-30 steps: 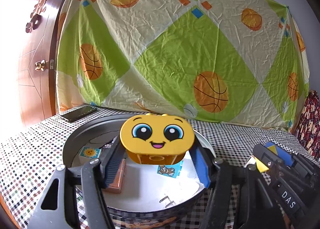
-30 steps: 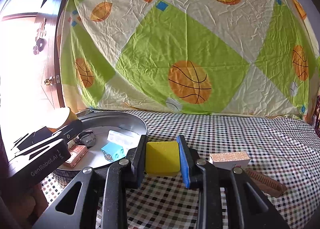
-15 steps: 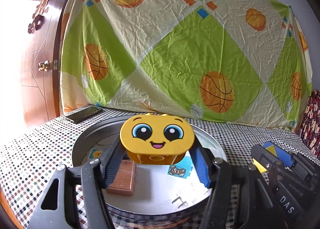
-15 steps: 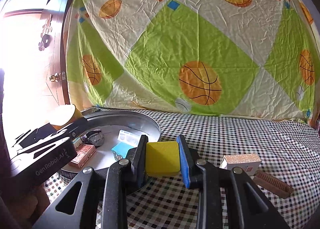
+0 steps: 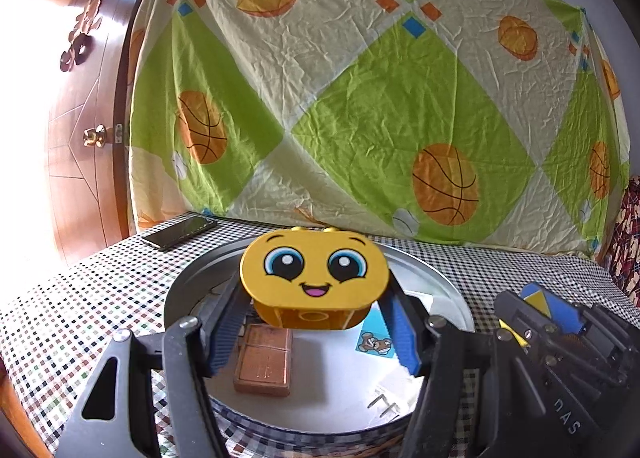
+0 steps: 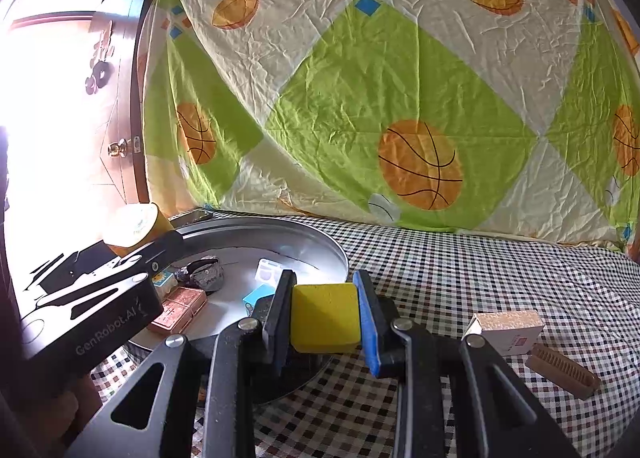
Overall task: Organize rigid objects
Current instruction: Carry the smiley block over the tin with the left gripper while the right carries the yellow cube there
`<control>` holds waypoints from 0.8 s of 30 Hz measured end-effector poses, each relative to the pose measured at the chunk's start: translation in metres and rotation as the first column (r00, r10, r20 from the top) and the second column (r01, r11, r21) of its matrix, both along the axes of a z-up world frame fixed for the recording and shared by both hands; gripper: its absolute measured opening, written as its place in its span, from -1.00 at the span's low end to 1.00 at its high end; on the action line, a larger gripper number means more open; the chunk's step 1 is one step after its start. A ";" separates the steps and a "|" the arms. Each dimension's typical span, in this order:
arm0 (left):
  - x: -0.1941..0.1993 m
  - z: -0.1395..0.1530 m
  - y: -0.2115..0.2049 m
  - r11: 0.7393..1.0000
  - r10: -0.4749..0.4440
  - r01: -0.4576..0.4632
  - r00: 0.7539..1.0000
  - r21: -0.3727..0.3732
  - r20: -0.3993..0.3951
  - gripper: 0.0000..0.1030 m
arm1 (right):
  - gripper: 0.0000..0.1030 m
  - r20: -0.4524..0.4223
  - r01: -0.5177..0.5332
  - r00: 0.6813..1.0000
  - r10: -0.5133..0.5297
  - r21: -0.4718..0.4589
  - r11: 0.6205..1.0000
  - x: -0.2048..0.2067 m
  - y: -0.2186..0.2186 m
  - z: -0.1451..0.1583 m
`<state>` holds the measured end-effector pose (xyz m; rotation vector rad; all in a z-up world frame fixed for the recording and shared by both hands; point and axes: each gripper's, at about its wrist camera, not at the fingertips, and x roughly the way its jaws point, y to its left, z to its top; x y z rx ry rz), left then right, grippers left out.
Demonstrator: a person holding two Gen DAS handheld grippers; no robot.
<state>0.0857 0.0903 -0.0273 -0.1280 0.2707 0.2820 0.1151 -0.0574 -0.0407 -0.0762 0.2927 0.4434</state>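
left gripper (image 5: 316, 322) grips a smiley box (image 5: 314, 278) above the tray (image 5: 448, 298); right gripper (image 6: 325, 318) pinches a yellow block (image 6: 325, 317) at the tray's 4 o'clock.

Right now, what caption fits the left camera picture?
Left gripper holds a smiley yellow box over the metal pan.

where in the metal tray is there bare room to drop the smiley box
The bare patch of the metal tray is its near-right floor, between the brown block and the bear sticker card. In the right view, the left side is crowded with small pieces. The left tool holds the smiley box above the tray.
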 end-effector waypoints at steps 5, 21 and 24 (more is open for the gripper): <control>0.000 -0.001 0.006 1.000 0.008 -0.008 1.000 -0.001 -0.009 0.24 | -0.38 -0.002 -0.015 1.000 0.015 -0.009 1.000 0.000 0.008 0.000; -0.003 -0.001 0.019 1.000 0.019 -0.019 1.000 -0.002 -0.018 0.24 | -0.38 -0.003 -0.055 0.998 0.055 -0.037 0.998 -0.001 0.029 -0.001; -0.003 -0.001 0.022 1.000 0.024 -0.024 1.000 0.002 -0.020 0.25 | -0.38 -0.005 -0.060 0.998 0.060 -0.042 0.997 -0.001 0.033 -0.002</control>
